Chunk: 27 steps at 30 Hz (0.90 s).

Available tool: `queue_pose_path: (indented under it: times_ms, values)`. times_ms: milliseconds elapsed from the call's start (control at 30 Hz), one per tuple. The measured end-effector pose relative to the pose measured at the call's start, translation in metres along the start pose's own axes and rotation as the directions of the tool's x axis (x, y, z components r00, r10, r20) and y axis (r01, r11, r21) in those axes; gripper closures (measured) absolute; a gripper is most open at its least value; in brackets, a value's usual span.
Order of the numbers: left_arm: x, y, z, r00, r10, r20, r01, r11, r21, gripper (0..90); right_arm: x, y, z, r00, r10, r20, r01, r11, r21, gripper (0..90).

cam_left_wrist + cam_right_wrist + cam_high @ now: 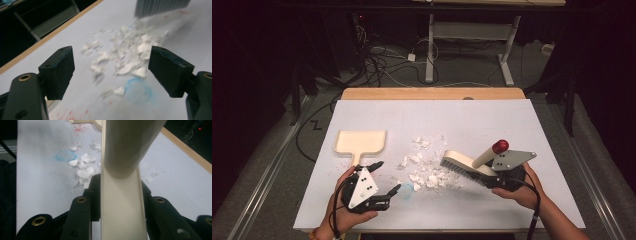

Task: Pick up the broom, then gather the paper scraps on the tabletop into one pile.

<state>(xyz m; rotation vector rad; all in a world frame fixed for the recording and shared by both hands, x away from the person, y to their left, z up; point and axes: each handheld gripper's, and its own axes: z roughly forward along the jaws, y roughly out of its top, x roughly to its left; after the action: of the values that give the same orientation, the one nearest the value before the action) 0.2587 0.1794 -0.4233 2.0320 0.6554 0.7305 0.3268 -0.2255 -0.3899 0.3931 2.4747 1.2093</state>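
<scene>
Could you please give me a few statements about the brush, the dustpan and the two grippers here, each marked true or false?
1. The right gripper is shut on the brush. True.
2. The left gripper holds the dustpan. False: its jaws are open and empty.
3. The white scraps lie between dustpan and brush. True.
4. The scraps are inside the dustpan. False: they lie on the table.

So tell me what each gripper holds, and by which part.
The right gripper grips the brush by its cream back, near the handle. The left gripper is open and holds nothing.
</scene>
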Motion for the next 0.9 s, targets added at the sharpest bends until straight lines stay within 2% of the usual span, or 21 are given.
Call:
queue_pose_path:
  times_ms: [67, 100, 133, 200, 300, 333, 433, 467, 567, 767, 800, 900]
  values:
    - [0.004, -0.01, -0.003, 0.9992, -0.014, -0.037, 0.015, 0.9996, 0.025, 20.5, -0.002, 0.0, -0.002, 0.9997, 0.005, 0.024, -0.005, 1.0, -0.007, 68.6]
    - [0.006, -0.015, -0.004, 0.9985, -0.009, -0.054, 0.011, 0.9993, 0.035, 20.5, -0.003, 0.0, -0.003, 0.9996, 0.004, 0.029, -0.004, 1.0, -0.003, 68.6]
    - [0.006, -0.015, -0.004, 0.9985, -0.009, -0.054, 0.011, 0.9993, 0.035, 20.4, -0.003, 0.0, -0.003, 0.9996, 0.004, 0.029, -0.004, 1.0, -0.003, 68.6]
    - [0.007, -0.026, -0.004, 0.9962, 0.001, -0.087, 0.005, 0.9976, 0.069, 20.5, -0.007, -0.003, -0.005, 0.998, 0.018, 0.061, -0.019, 1.0, 0.002, 68.6]
    - [0.007, -0.041, -0.005, 0.9962, -0.018, -0.085, 0.027, 0.994, 0.106, 20.5, -0.011, -0.005, -0.007, 0.9952, 0.034, 0.091, -0.034, 0.999, 0.002, 68.5]
    - [0.007, -0.043, -0.006, 0.9954, -0.012, -0.095, 0.021, 0.9948, 0.1, 20.5, -0.013, -0.006, -0.009, 0.9944, 0.041, 0.097, -0.041, 0.999, 0.0, 68.6]
    - [0.007, -0.046, -0.008, 0.994, -0.042, -0.101, 0.051, 0.9944, 0.092, 20.5, -0.017, -0.007, -0.012, 0.9899, 0.048, 0.134, -0.048, 0.999, 0.002, 68.6]
    - [0.007, -0.047, -0.008, 0.9933, -0.066, -0.095, 0.075, 0.993, 0.091, 20.6, -0.019, -0.008, -0.013, 0.9878, 0.048, 0.148, -0.049, 0.999, 0.0, 68.6]
    - [0.007, -0.048, -0.005, 0.9944, -0.042, -0.097, 0.052, 0.9939, 0.098, 20.7, -0.025, -0.01, -0.015, 0.9822, 0.058, 0.178, -0.061, 0.998, 0.007, 68.6]
    - [0.008, -0.052, -0.003, 0.9952, -0.036, -0.091, 0.048, 0.991, 0.125, 20.5, -0.04, -0.018, -0.014, 0.9675, 0.088, 0.237, -0.094, 0.995, 0.015, 68.6]
    - [0.009, -0.052, -0.004, 0.9937, -0.066, -0.09, 0.077, 0.99, 0.118, 20.5, -0.044, -0.019, -0.013, 0.9629, 0.099, 0.251, -0.105, 0.994, 0.009, 68.6]
    - [0.012, -0.054, -0.004, 0.9914, -0.094, -0.091, 0.103, 0.9887, 0.109, 20.5, -0.054, -0.02, -0.006, 0.9542, 0.112, 0.277, -0.12, 0.993, 0.014, 68.6]
